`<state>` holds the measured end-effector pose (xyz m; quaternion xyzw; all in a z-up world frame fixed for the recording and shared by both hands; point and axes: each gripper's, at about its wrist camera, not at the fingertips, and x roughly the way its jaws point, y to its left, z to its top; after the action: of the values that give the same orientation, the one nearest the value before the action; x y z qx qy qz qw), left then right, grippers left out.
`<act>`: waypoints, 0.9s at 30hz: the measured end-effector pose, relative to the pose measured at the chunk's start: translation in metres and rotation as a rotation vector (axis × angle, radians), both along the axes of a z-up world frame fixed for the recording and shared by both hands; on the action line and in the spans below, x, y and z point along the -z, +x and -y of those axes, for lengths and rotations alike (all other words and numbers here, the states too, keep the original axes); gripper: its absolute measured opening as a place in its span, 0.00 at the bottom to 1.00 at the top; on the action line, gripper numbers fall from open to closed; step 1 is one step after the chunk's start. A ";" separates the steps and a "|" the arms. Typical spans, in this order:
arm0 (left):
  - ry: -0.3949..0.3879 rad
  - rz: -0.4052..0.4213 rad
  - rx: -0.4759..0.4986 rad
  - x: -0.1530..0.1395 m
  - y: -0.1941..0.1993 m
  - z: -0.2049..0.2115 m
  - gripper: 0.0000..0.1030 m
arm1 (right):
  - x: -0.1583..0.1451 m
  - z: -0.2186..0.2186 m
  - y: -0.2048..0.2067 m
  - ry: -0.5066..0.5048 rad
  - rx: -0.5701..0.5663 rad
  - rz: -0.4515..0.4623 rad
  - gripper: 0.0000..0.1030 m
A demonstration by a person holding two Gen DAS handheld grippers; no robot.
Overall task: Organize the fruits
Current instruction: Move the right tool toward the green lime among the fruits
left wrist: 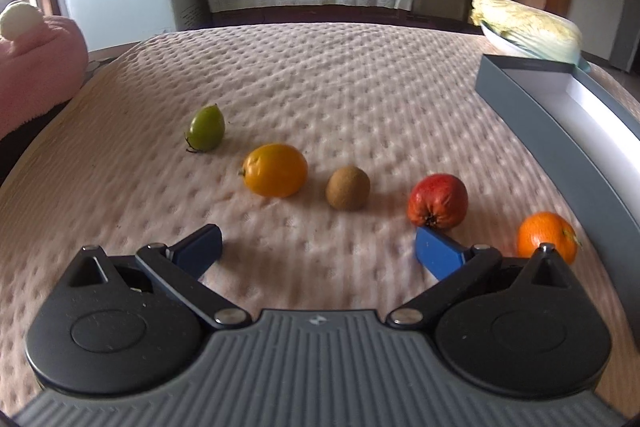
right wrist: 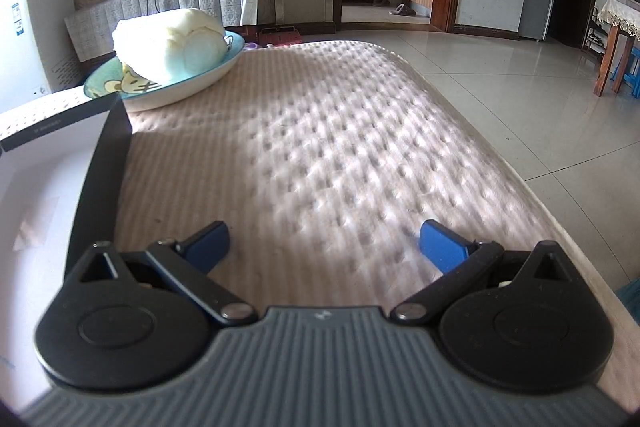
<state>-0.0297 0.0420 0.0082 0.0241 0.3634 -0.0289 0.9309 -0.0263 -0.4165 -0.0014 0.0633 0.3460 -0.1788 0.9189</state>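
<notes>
Fruits, five in number, lie in a loose row on the pink quilted textile cover (left wrist: 320, 87) of the table, all seen from the left wrist view. From the far left they run: a small green pointed fruit (left wrist: 206, 128), a yellow-orange oval citrus (left wrist: 275, 169), a brown fuzzy kiwi (left wrist: 347, 187), a red apple-like fruit (left wrist: 437, 201) and a round orange (left wrist: 547, 237). We note each stands apart from its neighbours.

The grey shallow rectangular box (left wrist: 556, 131), white inside, sits just beside the orange at the right edge. We judge it the likely receptacle. As much of its interior as either view shows holds no fruit.

The left gripper (left wrist: 319, 249) hovers low over the cover with its blue fingers (left wrist: 438, 253) spread wide and nothing between them. The red fruit lies just beyond the right-hand finger; we cannot tell whether they touch.

The right gripper (right wrist: 325, 247) is likewise spread wide and holds nothing. It faces bare cover, with the box wall at its left. Beyond it, a pale napa cabbage (right wrist: 172, 43) rests on a light blue patterned plate (right wrist: 224, 67).

Assessment: no fruit has been placed, so sorting has not visibly begun. All five remain to be picked up and moved. The kiwi or red fruit appears nearest to hand for the left gripper.
</notes>
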 end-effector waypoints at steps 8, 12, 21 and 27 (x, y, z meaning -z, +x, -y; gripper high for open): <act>0.091 0.108 0.002 -0.032 -0.024 -0.002 1.00 | 0.000 0.000 0.000 -0.003 0.000 -0.001 1.00; 0.066 0.097 0.012 -0.052 -0.053 -0.010 1.00 | 0.000 0.001 0.000 -0.001 0.000 0.000 1.00; 0.051 0.039 0.089 -0.046 -0.111 0.002 1.00 | -0.020 -0.011 -0.013 0.035 -0.029 -0.102 0.87; 0.053 0.048 0.088 -0.040 -0.108 0.011 1.00 | -0.093 -0.136 -0.140 -0.099 -0.283 0.219 0.90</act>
<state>-0.1380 0.0306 0.0477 0.0654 0.3402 -0.0598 0.9362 -0.1667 -0.2804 0.0919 -0.0122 0.2399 -0.0565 0.9691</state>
